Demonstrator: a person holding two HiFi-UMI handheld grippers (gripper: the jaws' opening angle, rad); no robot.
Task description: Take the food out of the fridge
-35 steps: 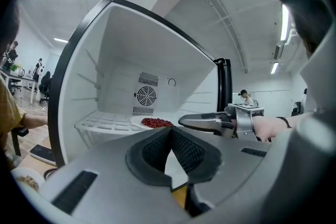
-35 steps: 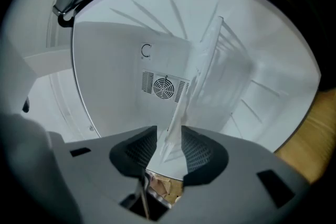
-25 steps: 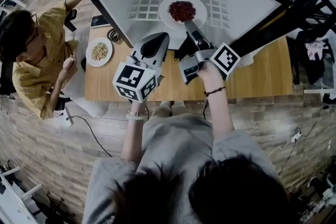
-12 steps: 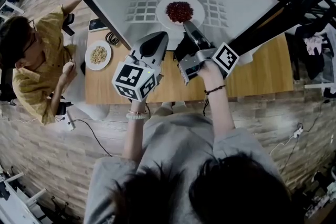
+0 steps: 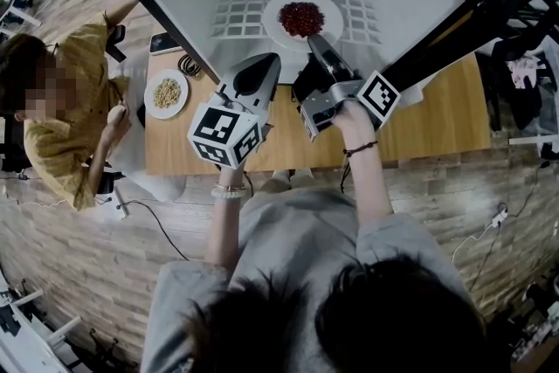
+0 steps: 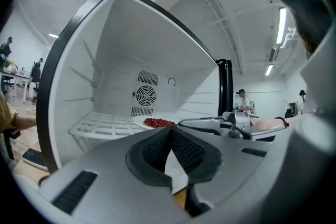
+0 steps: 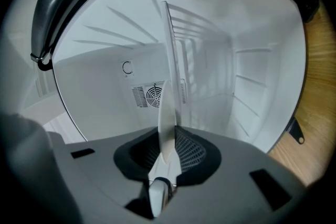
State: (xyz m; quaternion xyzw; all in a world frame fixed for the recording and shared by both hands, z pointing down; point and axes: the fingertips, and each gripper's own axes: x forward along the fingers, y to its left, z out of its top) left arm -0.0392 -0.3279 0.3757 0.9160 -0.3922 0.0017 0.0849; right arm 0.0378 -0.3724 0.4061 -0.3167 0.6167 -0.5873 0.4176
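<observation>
The fridge (image 5: 183, 9) stands open on the wooden table (image 5: 437, 122). The task's food, a heap of small red pieces (image 5: 301, 17), lies on a white plate (image 5: 275, 22) about the middle of the wire shelf (image 5: 231, 13), with the plate's near rim toward the shelf's front edge. The right gripper (image 5: 316, 46) reaches in over that front edge and its jaws are closing on the near rim. In the right gripper view the rim stands edge-on between the two pads, which look to be touching it on both sides. The left gripper (image 5: 265, 64) hangs just outside the opening beside the right one, its jaws clenched together on nothing. The step in hand appears to be securing the plate before drawing it out. Doing it well probably means letting the pinch finish and biting well past the lip, not only at its edge. The plate should then stay flat so the loose pieces do not roll off, and be pulled straight toward the opening, lifted just free of the shelf wires. The empty left gripper could steady the far side. A second plate of pale food (image 5: 166, 92) already sits near the table's left edge.
</observation>
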